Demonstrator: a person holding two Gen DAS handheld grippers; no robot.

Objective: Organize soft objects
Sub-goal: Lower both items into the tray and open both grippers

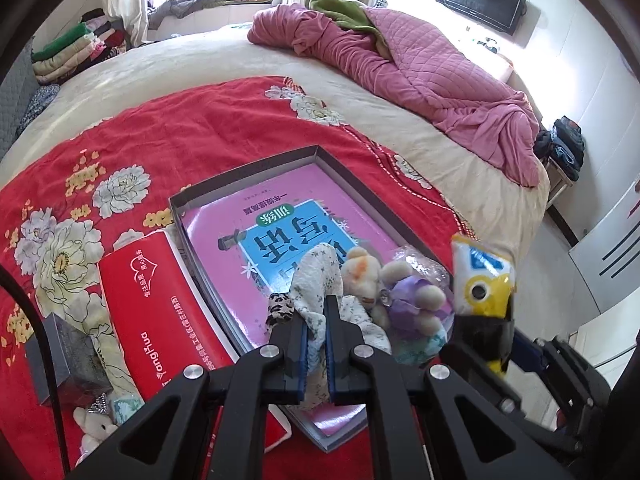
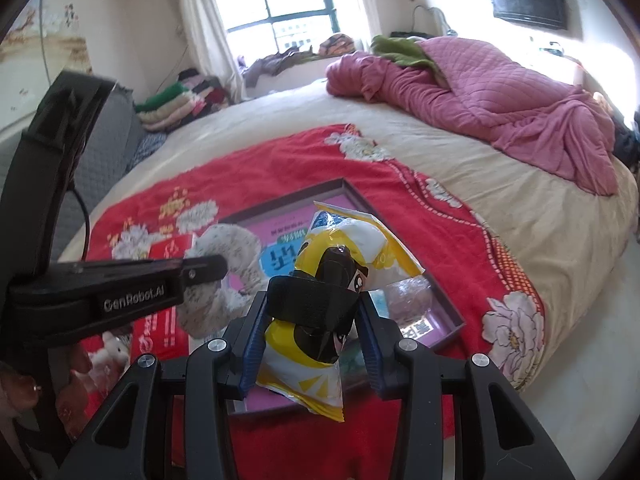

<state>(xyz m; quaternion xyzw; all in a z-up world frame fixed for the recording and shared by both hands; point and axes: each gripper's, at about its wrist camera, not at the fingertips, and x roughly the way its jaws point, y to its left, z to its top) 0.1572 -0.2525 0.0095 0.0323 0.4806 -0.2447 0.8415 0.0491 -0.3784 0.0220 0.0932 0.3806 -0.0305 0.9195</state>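
My left gripper [image 1: 317, 312] is shut on a white floral scrunchie [image 1: 320, 272], held over the grey tray [image 1: 240, 174] that holds a pink book [image 1: 280, 240]. In the tray lie a small plush bear in purple [image 1: 404, 292] and a leopard-print hair tie [image 1: 280, 308]. My right gripper [image 2: 312, 304] is shut on a yellow and white snack bag [image 2: 340, 248], held above the tray's near right side; the bag also shows in the left wrist view [image 1: 482, 284]. The scrunchie [image 2: 236, 248] and the left gripper [image 2: 204, 270] show at left in the right wrist view.
A red tissue pack [image 1: 156, 312] lies left of the tray on the red floral blanket [image 1: 160, 140]. A grey box [image 1: 60, 356] and a white plush toy [image 1: 94, 432] lie at near left. A pink quilt [image 1: 400, 68] is bunched at the far right of the bed.
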